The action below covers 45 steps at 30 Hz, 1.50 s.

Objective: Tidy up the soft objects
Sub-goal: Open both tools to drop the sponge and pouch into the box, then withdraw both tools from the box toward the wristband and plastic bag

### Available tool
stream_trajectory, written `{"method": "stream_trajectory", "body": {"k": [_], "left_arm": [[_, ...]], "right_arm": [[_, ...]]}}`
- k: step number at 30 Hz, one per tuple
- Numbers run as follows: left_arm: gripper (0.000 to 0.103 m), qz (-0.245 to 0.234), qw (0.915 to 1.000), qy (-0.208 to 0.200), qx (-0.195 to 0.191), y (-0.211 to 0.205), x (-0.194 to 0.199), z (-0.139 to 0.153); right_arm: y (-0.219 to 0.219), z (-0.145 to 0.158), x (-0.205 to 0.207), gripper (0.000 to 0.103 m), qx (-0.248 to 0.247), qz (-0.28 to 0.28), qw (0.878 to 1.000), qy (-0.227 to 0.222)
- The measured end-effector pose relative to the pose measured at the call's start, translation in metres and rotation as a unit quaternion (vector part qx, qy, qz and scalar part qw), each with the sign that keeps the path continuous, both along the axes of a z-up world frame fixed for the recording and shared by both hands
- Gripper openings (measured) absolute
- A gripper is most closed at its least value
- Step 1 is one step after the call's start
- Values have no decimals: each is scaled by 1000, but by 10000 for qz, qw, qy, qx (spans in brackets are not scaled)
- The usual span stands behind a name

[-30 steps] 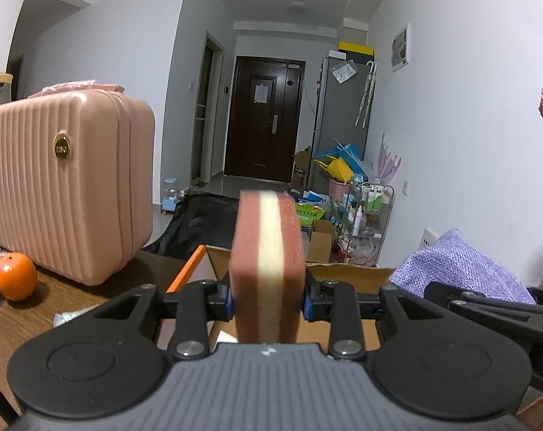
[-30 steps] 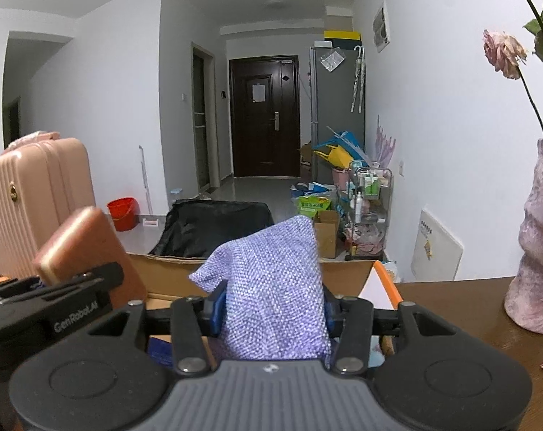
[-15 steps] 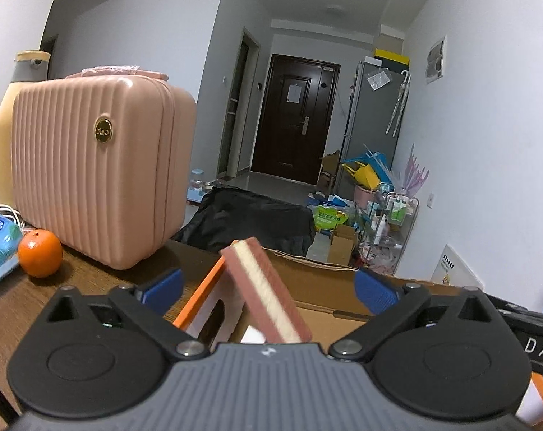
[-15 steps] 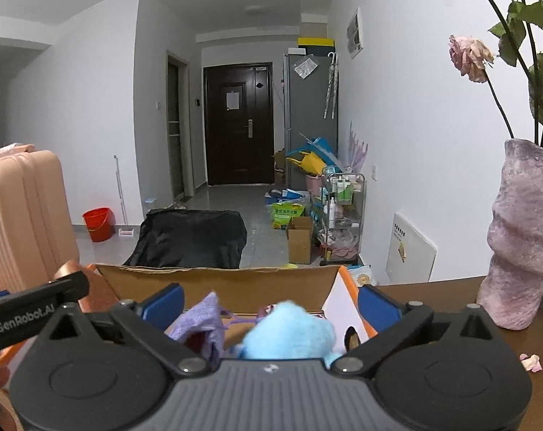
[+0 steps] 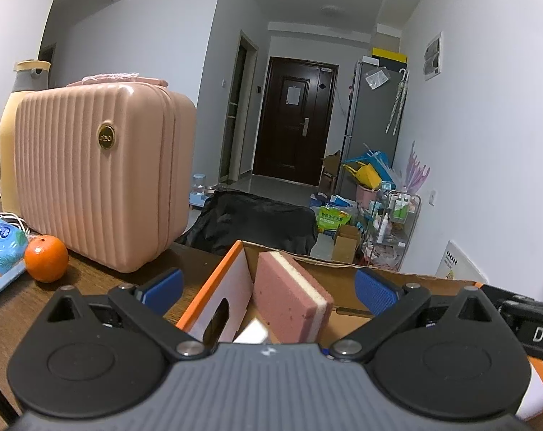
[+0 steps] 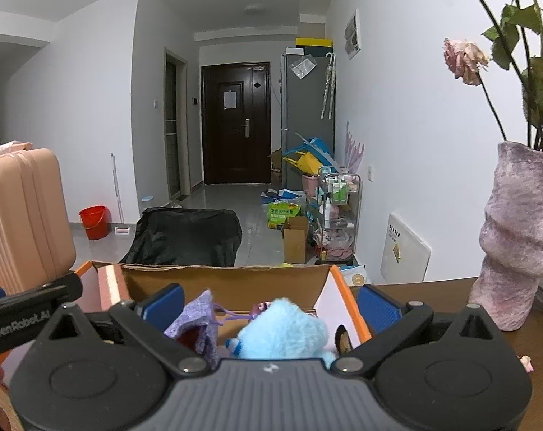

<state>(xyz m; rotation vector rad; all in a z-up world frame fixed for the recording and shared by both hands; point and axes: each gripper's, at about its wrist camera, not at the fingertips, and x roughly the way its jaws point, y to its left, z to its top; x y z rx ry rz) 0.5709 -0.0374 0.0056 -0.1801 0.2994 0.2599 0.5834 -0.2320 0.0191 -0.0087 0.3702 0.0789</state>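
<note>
A pink and cream sponge (image 5: 293, 298) leans inside an open cardboard box (image 5: 214, 287) with orange edges. My left gripper (image 5: 267, 287) is open and empty just behind and above the sponge. In the right wrist view a purple woven pouch (image 6: 199, 319) and a light blue plush toy (image 6: 282, 330) lie in the same box (image 6: 221, 280). My right gripper (image 6: 269, 298) is open and empty over them. The sponge's edge (image 6: 107, 287) shows at the box's left end.
A pink ribbed suitcase (image 5: 99, 176) stands on the wooden table at the left, with an orange (image 5: 45, 253) and a blue packet (image 5: 0, 244) beside it. A purple felt vase (image 6: 515, 237) with dried roses stands at the right. Beyond the table lies a cluttered hallway.
Both grippers opened and drew back. The sponge dropped from the left gripper into the box, and the purple pouch dropped from the right gripper beside the blue plush.
</note>
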Motion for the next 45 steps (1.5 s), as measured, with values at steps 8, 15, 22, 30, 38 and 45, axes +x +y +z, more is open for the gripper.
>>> {"method": "stream_trajectory", "body": {"k": [8, 15, 22, 30, 38, 45], "left_arm": [[103, -68, 9999, -46, 129, 0, -21, 0], [103, -222, 9994, -49, 242, 3, -48, 1], [103, -401, 9982, -54, 449, 7, -87, -1], [103, -532, 9973, 107, 491, 22, -127, -6], [103, -738, 9955, 284, 526, 36, -170, -9], [103, -929, 9930, 450, 575, 53, -194, -15]], "right_arm": [[-5, 3, -24, 103, -44, 67, 9999, -97], [-3, -1, -55, 103, -165, 175, 9996, -125], [-4, -6, -95, 103, -205, 226, 9994, -138], [-7, -18, -136, 103, -167, 187, 9997, 1], [-12, -35, -176, 103, -141, -34, 9998, 165], [-10, -48, -201, 103, -138, -201, 9993, 266]]}}
